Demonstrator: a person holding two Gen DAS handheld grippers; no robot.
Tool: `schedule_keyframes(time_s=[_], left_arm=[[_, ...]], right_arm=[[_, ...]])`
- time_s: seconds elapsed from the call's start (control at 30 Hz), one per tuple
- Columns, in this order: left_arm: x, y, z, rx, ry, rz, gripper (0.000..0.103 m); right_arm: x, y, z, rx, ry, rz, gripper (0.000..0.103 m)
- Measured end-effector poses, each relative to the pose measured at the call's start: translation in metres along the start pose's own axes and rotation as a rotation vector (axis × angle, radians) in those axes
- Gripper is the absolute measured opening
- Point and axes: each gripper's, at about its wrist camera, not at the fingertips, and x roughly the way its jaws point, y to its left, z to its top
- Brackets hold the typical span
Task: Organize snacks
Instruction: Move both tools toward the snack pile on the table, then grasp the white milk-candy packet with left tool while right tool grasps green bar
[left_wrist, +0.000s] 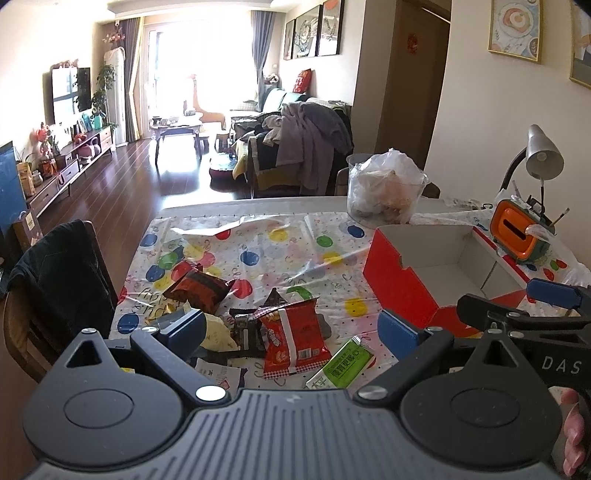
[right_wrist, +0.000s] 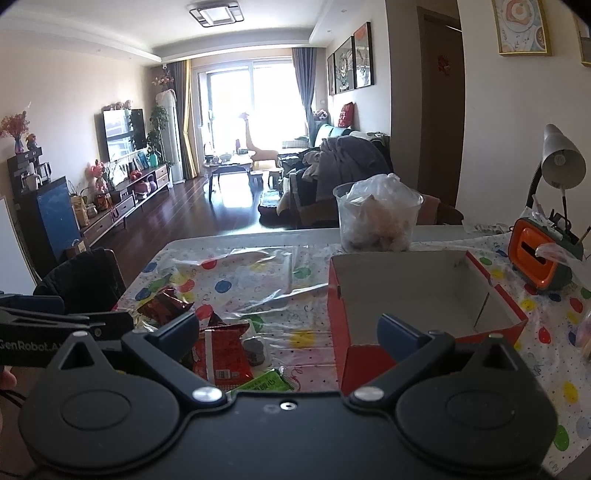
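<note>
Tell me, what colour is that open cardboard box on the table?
The box is red outside and plain white inside, seen best from the left wrist view.

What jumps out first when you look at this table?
A red box stands open and empty on the right of the spotted tablecloth. Left of it lies a heap of snack packets, a red packet on top and a green packet beside it. Both grippers, left and right, hover open above.
</note>
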Motion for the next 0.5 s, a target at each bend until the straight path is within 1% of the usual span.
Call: schedule_keyframes(time_s=[0.07,0.27,0.4,0.5], left_arm=[[0.002,0.002,0.001,-0.004,0.007,0.001,0.100],[0.014,0.011,0.000,-0.016,0.035,0.013,0.100],[0.027,0.019,-0.001,-0.014,0.069,0.051,0.100],[0.037,0.034,-0.004,-0.049,0.097,0.078,0.100]], right_arm=[[0.003,0.002,0.000,-0.006,0.009,-0.007,0.103],[0.017,0.008,0.000,-0.018,0.044,0.010,0.103],[0.032,0.012,0.000,-0.034,0.073,0.013,0.103],[0.045,0.014,-0.002,-0.036,0.106,-0.005,0.103]])
